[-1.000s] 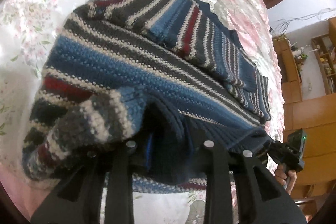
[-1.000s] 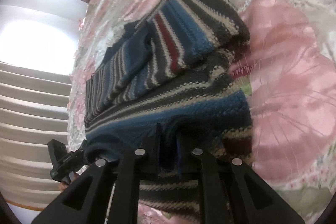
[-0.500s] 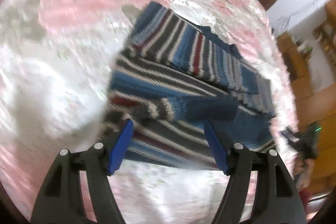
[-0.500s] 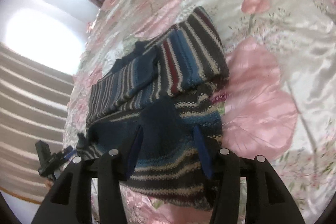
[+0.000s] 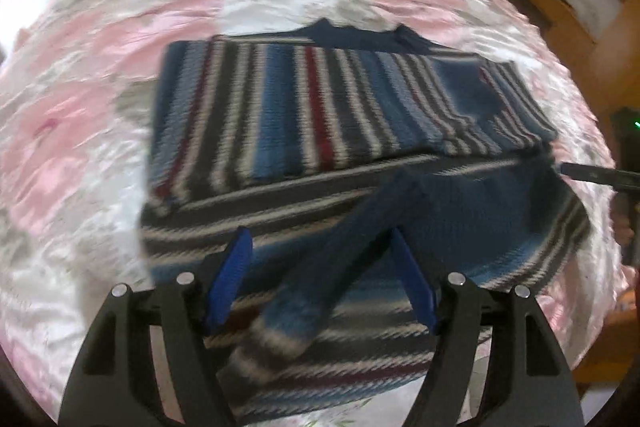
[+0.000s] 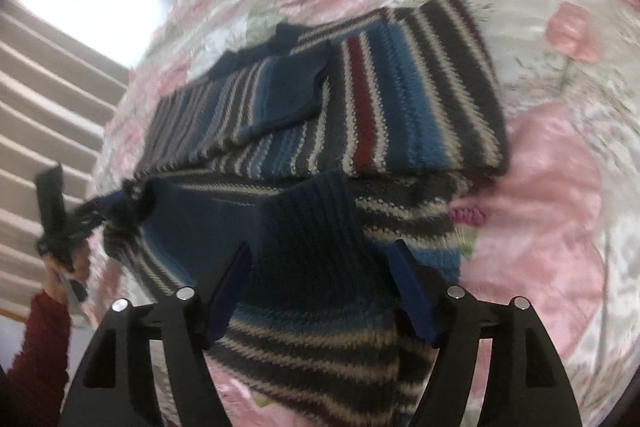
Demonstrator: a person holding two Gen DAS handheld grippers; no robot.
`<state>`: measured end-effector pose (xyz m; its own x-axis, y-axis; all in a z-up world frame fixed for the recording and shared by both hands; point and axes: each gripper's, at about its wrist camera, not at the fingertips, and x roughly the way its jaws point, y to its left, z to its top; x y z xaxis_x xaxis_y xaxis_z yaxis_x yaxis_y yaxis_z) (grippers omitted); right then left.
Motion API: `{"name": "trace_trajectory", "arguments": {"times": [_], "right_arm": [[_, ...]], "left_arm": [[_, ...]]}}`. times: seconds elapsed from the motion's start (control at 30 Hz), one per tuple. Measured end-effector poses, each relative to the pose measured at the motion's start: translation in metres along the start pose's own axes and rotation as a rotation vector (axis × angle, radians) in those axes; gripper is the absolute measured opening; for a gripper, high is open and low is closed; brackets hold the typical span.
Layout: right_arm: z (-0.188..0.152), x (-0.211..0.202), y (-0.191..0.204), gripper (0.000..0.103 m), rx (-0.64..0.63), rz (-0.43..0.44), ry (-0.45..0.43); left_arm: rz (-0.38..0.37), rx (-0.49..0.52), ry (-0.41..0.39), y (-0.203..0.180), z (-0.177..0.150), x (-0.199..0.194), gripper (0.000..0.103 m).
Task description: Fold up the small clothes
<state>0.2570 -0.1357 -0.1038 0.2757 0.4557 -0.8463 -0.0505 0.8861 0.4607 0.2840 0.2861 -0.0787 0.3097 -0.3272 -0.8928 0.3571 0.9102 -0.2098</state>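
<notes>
The striped knit sweater (image 5: 320,131) lies partly folded on a bed covered with a pink floral satin bedspread (image 5: 80,75). One sleeve is folded across the upper body; a second sleeve (image 5: 332,267) lies diagonally over the lower body, its cuff toward the left gripper (image 5: 320,281). The left gripper's jaws are spread and hold nothing; the blue pads (image 5: 232,279) flank the sleeve without closing on it. The right gripper (image 6: 320,283) hovers above the dark blue ribbed hem (image 6: 316,239), jaws likewise spread and empty. Both views are motion-blurred.
</notes>
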Motion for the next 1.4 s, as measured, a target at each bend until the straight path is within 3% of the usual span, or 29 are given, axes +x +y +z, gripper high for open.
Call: {"name": "trace_trajectory", "arguments": {"times": [0.17, 0.3, 0.37, 0.4, 0.43, 0.47, 0.53, 0.63, 0.83, 0.97, 1.03, 1.17, 1.4], "right_arm": [[0.007, 0.019, -0.002, 0.077, -0.033, -0.007, 0.043], [0.008, 0.029, 0.002, 0.078, -0.072, -0.025, 0.059], [0.008, 0.032, 0.006, 0.072, -0.090, -0.044, 0.057], [0.008, 0.034, 0.008, 0.059, -0.102, -0.061, 0.056], [0.007, 0.034, 0.009, 0.045, -0.117, -0.073, 0.052], [0.006, 0.033, 0.011, 0.041, -0.123, -0.076, 0.049], [0.005, 0.028, 0.010, 0.023, -0.128, -0.078, 0.032], [0.003, 0.017, 0.007, 0.011, -0.117, -0.029, 0.005], [-0.013, -0.009, 0.010, 0.010, -0.131, 0.039, -0.055], [-0.021, 0.000, 0.008, 0.010, -0.121, 0.002, -0.022], [-0.023, 0.008, 0.006, 0.010, -0.100, -0.006, -0.002], [-0.018, 0.001, 0.008, 0.009, -0.083, 0.002, -0.037], [0.010, -0.046, 0.014, 0.009, -0.071, 0.057, -0.164]], "left_arm": [[-0.032, 0.120, 0.004, -0.017, -0.004, 0.008, 0.071], [0.054, 0.191, 0.034, -0.022, -0.003, 0.026, 0.071], [0.081, 0.203, 0.038, -0.021, -0.001, 0.034, 0.070], [0.089, 0.206, 0.040, -0.021, 0.000, 0.036, 0.062], [0.092, 0.209, 0.042, -0.021, 0.001, 0.038, 0.045], [0.081, 0.206, 0.052, -0.021, 0.001, 0.040, 0.038], [0.057, 0.194, 0.056, -0.021, 0.000, 0.040, 0.013], [0.058, 0.218, 0.028, -0.027, -0.004, 0.032, 0.010], [-0.017, 0.201, -0.050, -0.027, -0.021, -0.005, 0.009], [-0.039, 0.164, -0.022, -0.024, -0.035, -0.003, 0.009], [-0.011, 0.159, -0.013, -0.022, -0.040, 0.004, 0.009], [-0.024, 0.072, -0.044, -0.010, -0.032, 0.004, 0.008], [-0.042, 0.031, -0.160, -0.005, -0.010, -0.030, 0.008]]}}
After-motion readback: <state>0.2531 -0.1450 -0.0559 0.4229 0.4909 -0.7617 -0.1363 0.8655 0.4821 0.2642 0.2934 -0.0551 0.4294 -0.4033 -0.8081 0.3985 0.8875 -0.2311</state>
